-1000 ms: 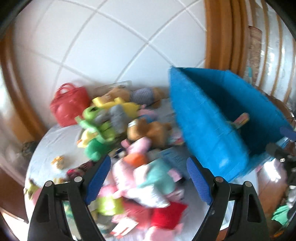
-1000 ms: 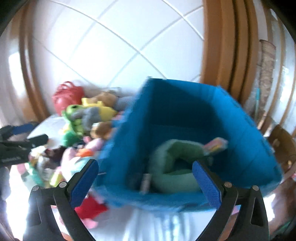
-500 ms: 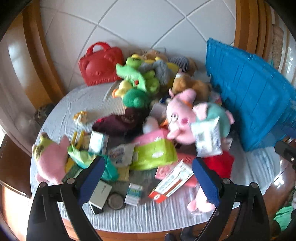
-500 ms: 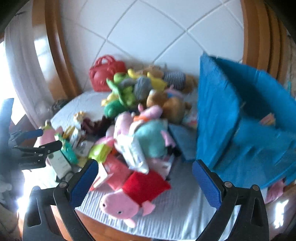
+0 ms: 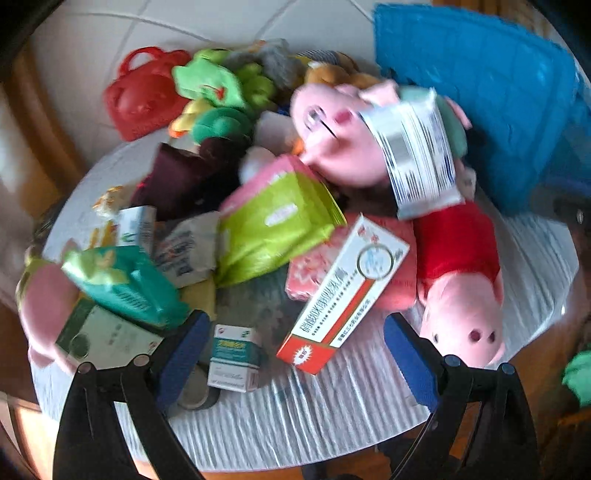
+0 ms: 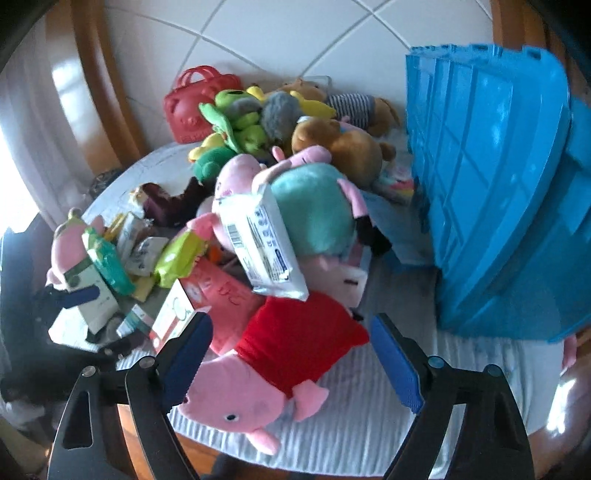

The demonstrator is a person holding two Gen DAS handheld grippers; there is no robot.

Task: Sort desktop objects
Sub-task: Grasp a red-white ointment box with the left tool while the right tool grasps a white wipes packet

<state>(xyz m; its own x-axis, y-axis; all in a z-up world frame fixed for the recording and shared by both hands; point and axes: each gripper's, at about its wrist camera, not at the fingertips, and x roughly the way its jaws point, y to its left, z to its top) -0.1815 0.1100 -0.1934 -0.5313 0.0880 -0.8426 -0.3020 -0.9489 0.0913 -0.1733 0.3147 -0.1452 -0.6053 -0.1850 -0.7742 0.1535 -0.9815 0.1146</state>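
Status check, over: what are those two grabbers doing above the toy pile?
Left gripper open, empty, over boxes. Right gripper closing around red-dressed pig plush, pads not yet pressing. Blue bin at right, unobstructed.

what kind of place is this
Probably a room in a home: a round table with a white cloth stands against a tiled wall, piled with plush toys, medicine boxes and a blue crate.
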